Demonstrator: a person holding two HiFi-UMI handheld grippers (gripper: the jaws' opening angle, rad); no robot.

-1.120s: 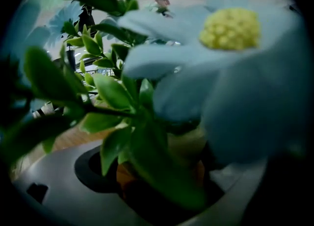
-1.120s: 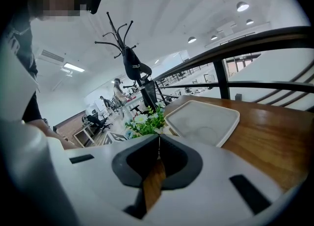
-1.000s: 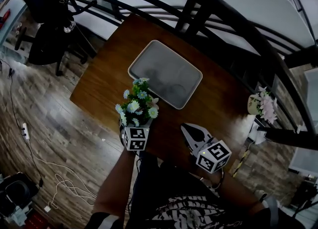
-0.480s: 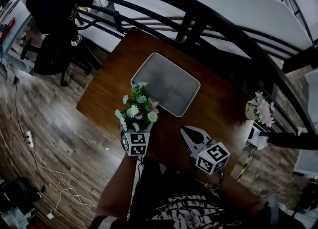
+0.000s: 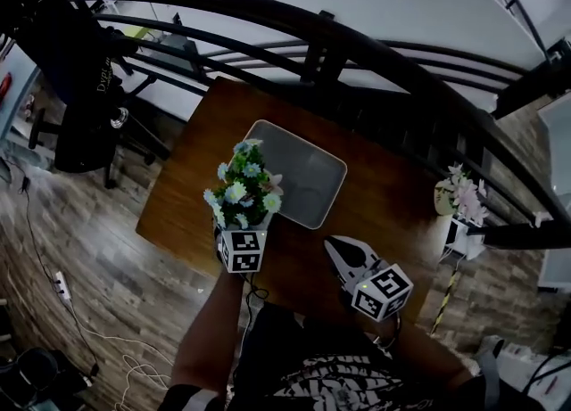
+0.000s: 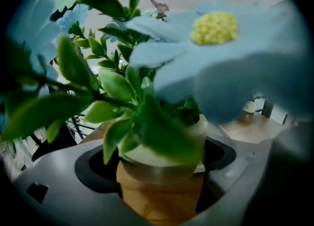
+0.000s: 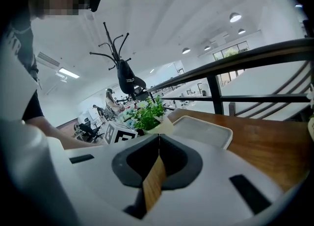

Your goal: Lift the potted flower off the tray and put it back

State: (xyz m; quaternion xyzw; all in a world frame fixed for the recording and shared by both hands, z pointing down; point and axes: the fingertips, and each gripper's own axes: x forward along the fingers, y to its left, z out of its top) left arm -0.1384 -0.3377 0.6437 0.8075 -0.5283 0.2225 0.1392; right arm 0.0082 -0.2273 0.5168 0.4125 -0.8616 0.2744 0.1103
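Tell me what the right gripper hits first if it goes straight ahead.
Probably the potted flower in the left gripper, straight beyond the right gripper's shut jaws; the tray lies just right. Depth unclear.

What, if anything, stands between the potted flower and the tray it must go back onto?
Nothing visible does. The left gripper holds the potted flower at the bare tray's edge; the shut right gripper sits aside.

Pale blue and white blossoms, yellow centres, green leaves, a cream pot: that's the potted flower (image 5: 243, 193) between the left tongs (image 6: 159, 167), light grey with black pads. Black-and-white square markers on those and on the right tongs (image 5: 337, 247). Beyond them, pale grey tray (image 5: 308, 173), warm brown wood-grain bench (image 5: 393, 204).
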